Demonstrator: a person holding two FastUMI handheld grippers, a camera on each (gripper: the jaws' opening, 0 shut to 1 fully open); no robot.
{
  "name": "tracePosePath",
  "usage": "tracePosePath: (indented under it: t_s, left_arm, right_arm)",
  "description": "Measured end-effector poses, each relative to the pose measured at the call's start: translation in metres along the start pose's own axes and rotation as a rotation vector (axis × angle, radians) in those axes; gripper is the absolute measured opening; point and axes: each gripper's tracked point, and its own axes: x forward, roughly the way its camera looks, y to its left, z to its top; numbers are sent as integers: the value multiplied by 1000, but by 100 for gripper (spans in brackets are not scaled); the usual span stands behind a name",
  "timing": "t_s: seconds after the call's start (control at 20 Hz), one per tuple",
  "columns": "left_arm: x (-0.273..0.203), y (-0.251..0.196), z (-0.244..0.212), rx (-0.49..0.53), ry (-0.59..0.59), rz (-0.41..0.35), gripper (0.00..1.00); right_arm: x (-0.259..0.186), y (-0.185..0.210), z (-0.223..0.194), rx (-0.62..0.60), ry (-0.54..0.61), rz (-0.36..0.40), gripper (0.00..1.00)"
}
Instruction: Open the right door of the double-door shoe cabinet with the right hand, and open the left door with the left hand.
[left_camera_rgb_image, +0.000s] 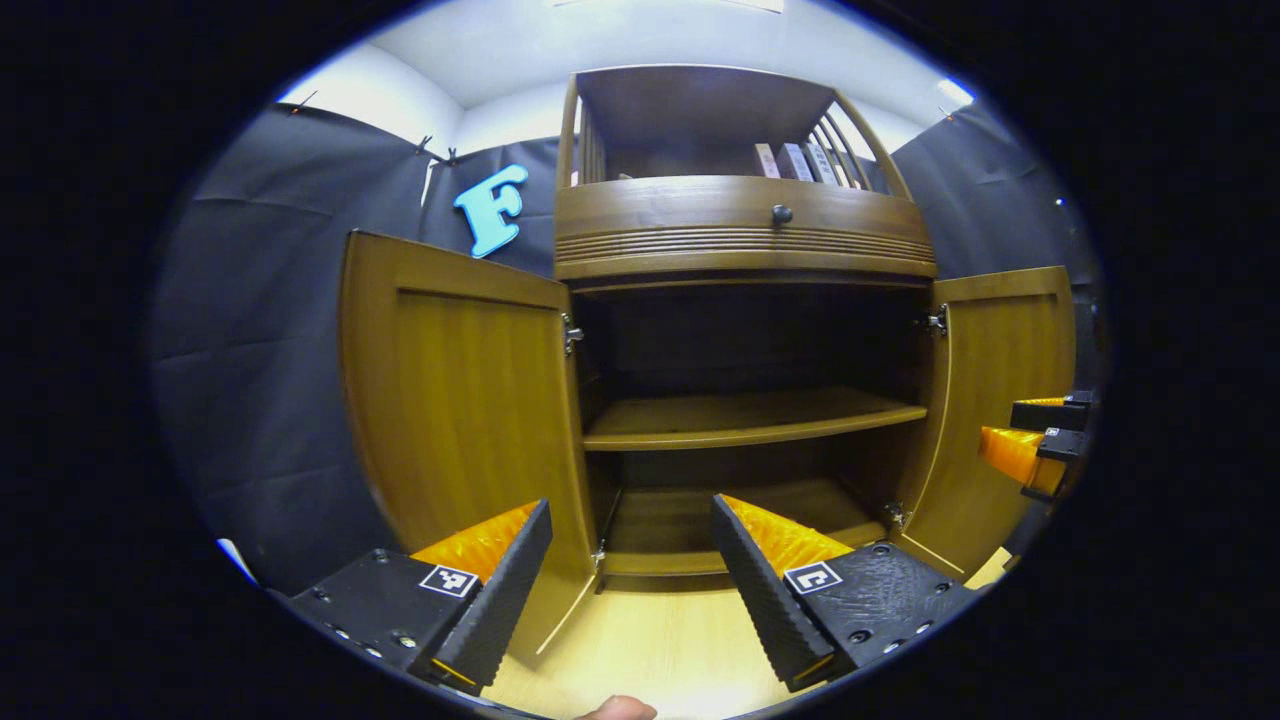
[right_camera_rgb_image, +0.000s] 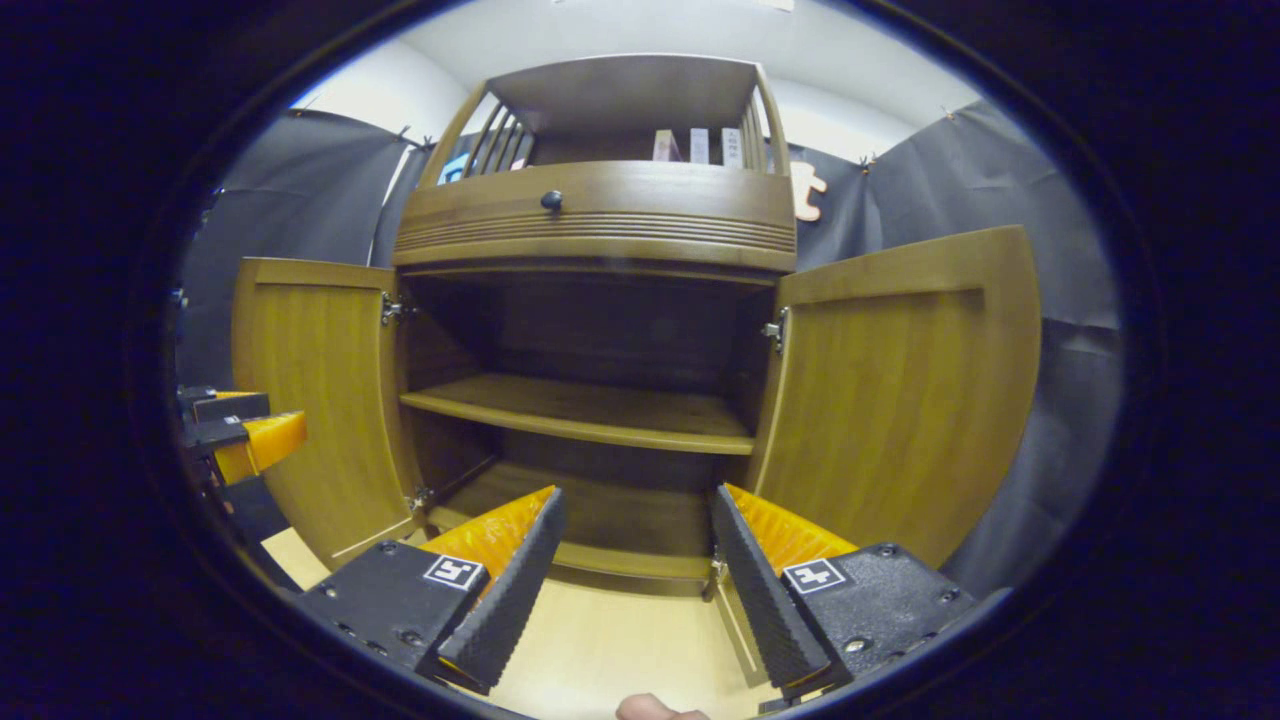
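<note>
- Cabinet (left_camera_rgb_image: 745, 225): I see it straight ahead in both views, standing on a pale floor (left_camera_rgb_image: 660, 650) against the black cloth wall.
- Left door (left_camera_rgb_image: 460, 400): swung wide on its hinges, its inner face toward my left gripper view. In the right gripper view the same door (right_camera_rgb_image: 315, 400) stands open at the far side.
- Right door (right_camera_rgb_image: 900, 390): also swung wide, inner face toward my right gripper view. In the left gripper view it (left_camera_rgb_image: 1000, 400) stands open at the edge.
- Interior: one shelf (left_camera_rgb_image: 750, 415) runs across the middle; I see nothing on it or on the bottom board. The drawer with its knob (left_camera_rgb_image: 781, 213) sits above, closed.
- Left gripper (left_camera_rgb_image: 630, 560): jaws spread wide, nothing between them, pointing into the cabinet mouth with its left finger just in front of the left door's lower edge. I cannot tell whether it touches the door.
- Right gripper (right_camera_rgb_image: 635, 545): jaws spread wide, empty, likewise facing the opening, apart from the right door.
- Each gripper also shows at the other view's edge, beside its own door.
- Step in hand: I judge both opening steps complete; the doors stand fully clear of the opening.
- Next move: I judge only a clean retreat is left. I would draw both grippers straight back, keeping the left finger off the left door so it does not swing.
</note>
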Motion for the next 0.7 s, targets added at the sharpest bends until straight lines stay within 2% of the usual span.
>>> tracePosePath:
  t_s: [0.2, 0.25, 0.3, 0.45, 0.55, 0.6, 0.65, 0.7]
  left_arm:
    - [8, -24, 13, -18, -40, -23, 96]
    - [8, -28, 17, -22, -50, -30, 96]
    - [7, -35, 21, -26, -60, -39, 96]
    - [8, -57, 30, -31, -88, -81, 96]
    - [8, -62, 32, -15, -92, -89, 90]
    - [9, -64, 33, -8, -93, -92, 100]
    - [10, -65, 34, -5, -95, -92, 89]
    - [10, -65, 35, -5, -94, -92, 100]
  right_arm:
    - [-12, -10, 9, 1, -24, -16, 94]
    - [-15, -14, 12, 0, -33, -22, 99]
    - [-15, -18, 15, 1, -40, -28, 94]
    - [-16, -24, 18, 14, -48, -28, 94]
    - [-17, -28, 18, 17, -49, -31, 94]
    - [-17, -30, 18, 16, -51, -32, 94]
    - [-17, -31, 18, 16, -54, -35, 94]
    - [-17, -32, 19, 17, -56, -36, 94]
